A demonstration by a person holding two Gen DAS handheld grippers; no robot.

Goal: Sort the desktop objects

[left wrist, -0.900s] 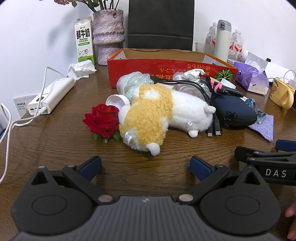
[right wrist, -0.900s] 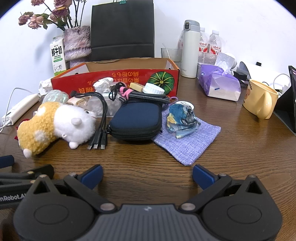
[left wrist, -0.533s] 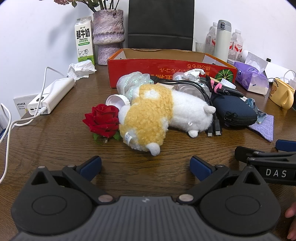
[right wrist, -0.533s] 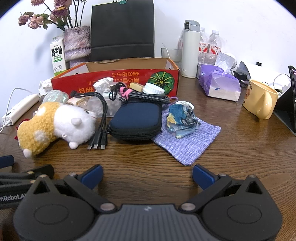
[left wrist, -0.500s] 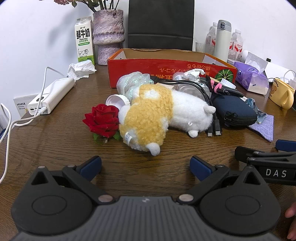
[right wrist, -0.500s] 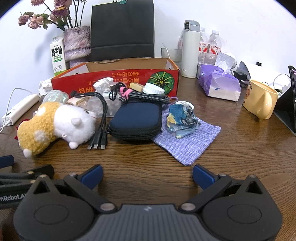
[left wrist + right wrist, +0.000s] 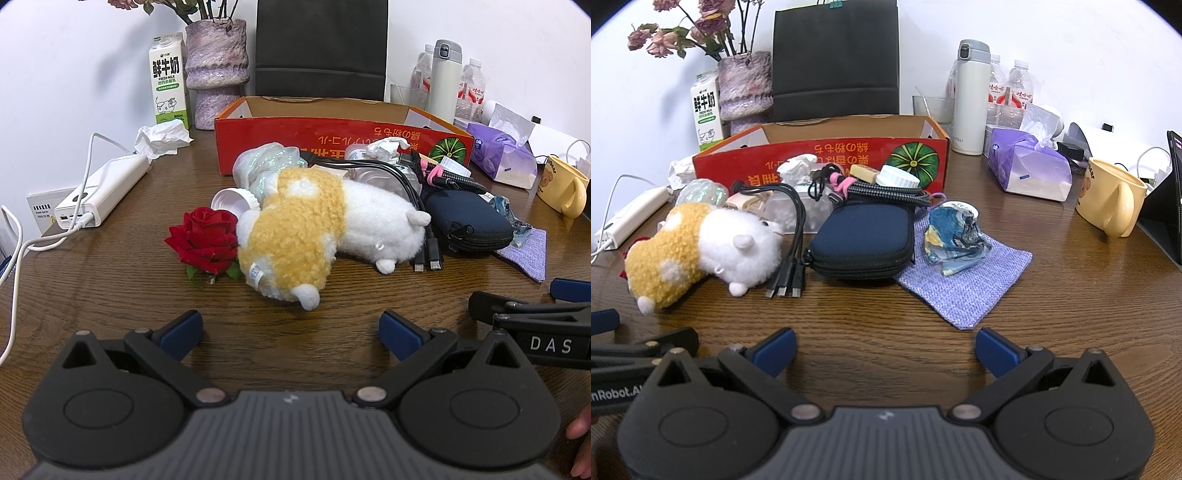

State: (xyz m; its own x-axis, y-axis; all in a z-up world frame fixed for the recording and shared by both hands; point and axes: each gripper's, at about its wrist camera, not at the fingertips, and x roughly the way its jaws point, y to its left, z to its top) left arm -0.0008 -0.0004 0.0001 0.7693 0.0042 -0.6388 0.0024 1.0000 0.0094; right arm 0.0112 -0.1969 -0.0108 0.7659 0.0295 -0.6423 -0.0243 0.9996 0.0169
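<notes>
A yellow and white plush toy lies on the wooden desk with a red rose at its left and black cables at its right. A dark blue zip pouch, a purple cloth with a blue crumpled wrapper on it, and small items lie in front of a red open cardboard box. My left gripper is open and empty, just short of the plush. My right gripper is open and empty, short of the pouch and the cloth.
A white power bank with cables lies at the left. A milk carton, a vase and a black bag stand at the back. A thermos, bottles, a tissue pack and a yellow mug stand at the right.
</notes>
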